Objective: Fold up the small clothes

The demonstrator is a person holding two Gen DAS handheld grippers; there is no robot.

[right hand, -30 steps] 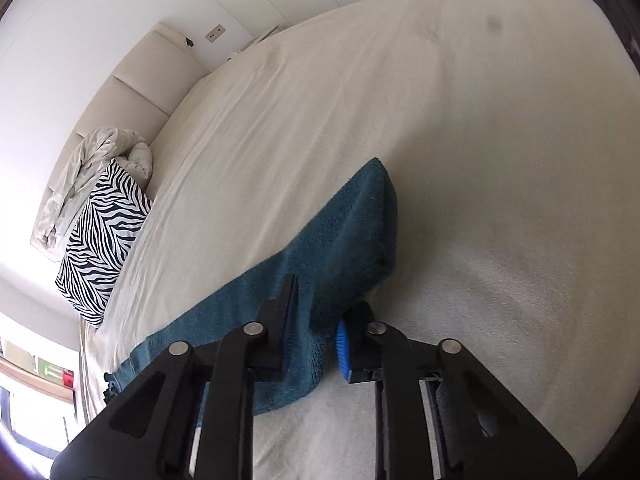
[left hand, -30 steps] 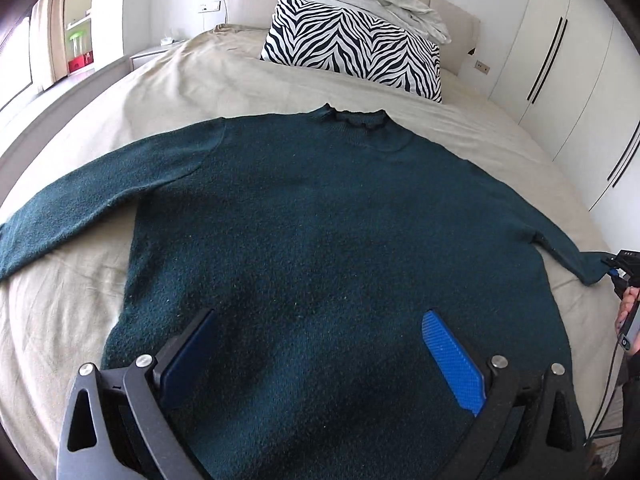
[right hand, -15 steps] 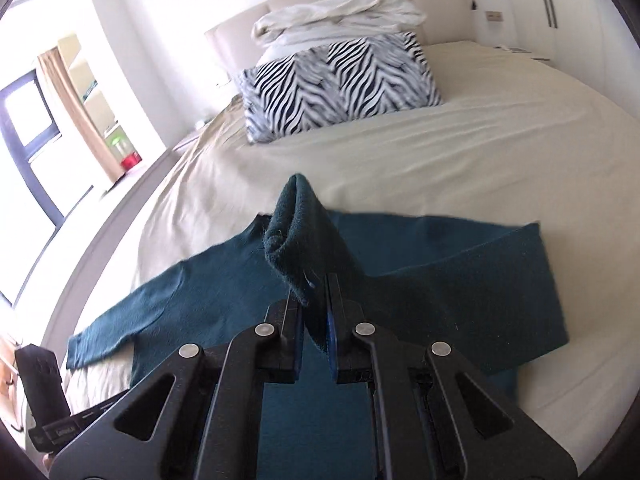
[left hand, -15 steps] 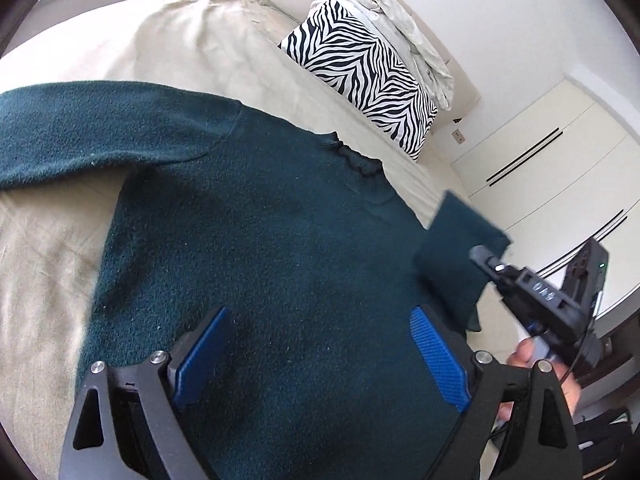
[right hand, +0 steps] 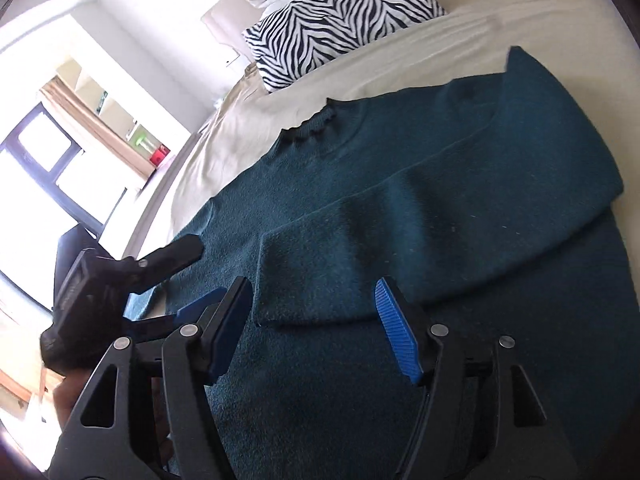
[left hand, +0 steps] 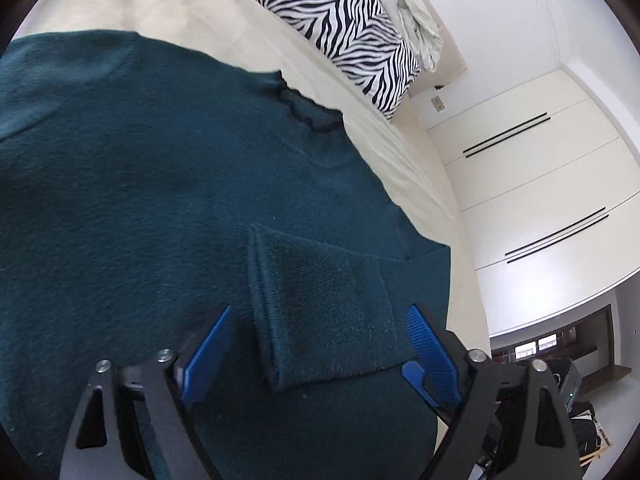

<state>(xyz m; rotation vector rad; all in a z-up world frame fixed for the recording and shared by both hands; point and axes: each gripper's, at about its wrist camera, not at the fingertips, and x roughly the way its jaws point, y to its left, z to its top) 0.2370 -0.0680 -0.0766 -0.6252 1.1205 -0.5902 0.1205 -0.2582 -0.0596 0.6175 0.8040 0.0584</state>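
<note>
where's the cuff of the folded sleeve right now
In both wrist views the cuff lies flat on the sweater chest, below the neckline, just ahead of the open right gripper.

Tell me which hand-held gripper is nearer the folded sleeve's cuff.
Too close to call. The right hand-held gripper has just been opening and stands open just short of the cuff. The left hand-held gripper, its jaws just closing somewhat, straddles that cuff without pressing it.
</note>
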